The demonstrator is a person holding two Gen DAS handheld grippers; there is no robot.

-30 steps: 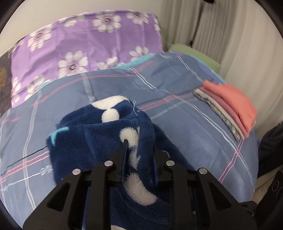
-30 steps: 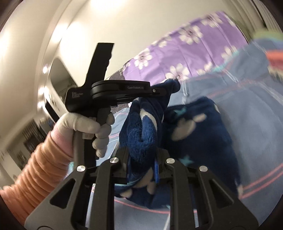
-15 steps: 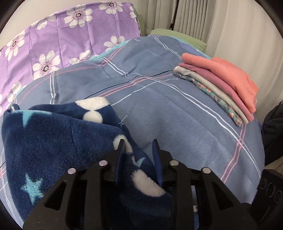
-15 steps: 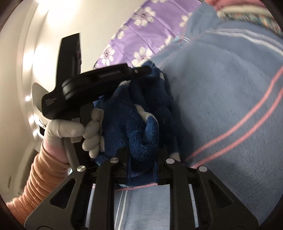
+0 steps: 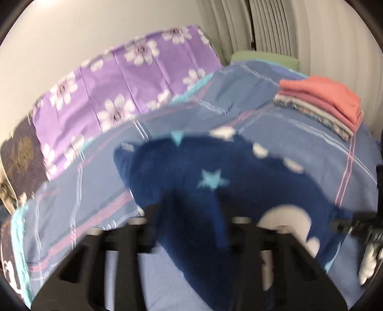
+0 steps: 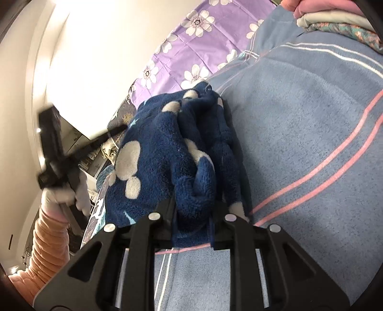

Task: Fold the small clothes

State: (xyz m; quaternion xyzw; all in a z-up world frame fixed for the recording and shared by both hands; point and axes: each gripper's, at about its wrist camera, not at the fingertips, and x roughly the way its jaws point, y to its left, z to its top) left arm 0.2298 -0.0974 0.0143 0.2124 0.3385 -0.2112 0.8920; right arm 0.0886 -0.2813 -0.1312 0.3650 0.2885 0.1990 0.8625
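Observation:
A navy fleece garment with white blobs and teal stars (image 5: 191, 177) lies spread on the blue plaid bedcover (image 5: 299, 148). My left gripper (image 5: 191, 215) is blurred above its near edge, with fleece showing between the fingers; I cannot tell whether it grips. In the right wrist view the garment (image 6: 167, 148) is bunched, and my right gripper (image 6: 194, 205) is shut on a thick fold of it, low against the bedcover (image 6: 311, 143). The left gripper (image 6: 55, 165), held by a gloved hand, shows blurred at the far left.
A stack of folded clothes, coral on top (image 5: 330, 98), sits at the bed's far right, also in the right wrist view (image 6: 335, 16). A purple floral pillow (image 5: 115, 86) lies at the head. Curtains (image 5: 275, 24) hang behind.
The left gripper has swung back and away fast, and the garment now lies spread out flatter before it. The right gripper keeps its grip and has lowered to the bedcover.

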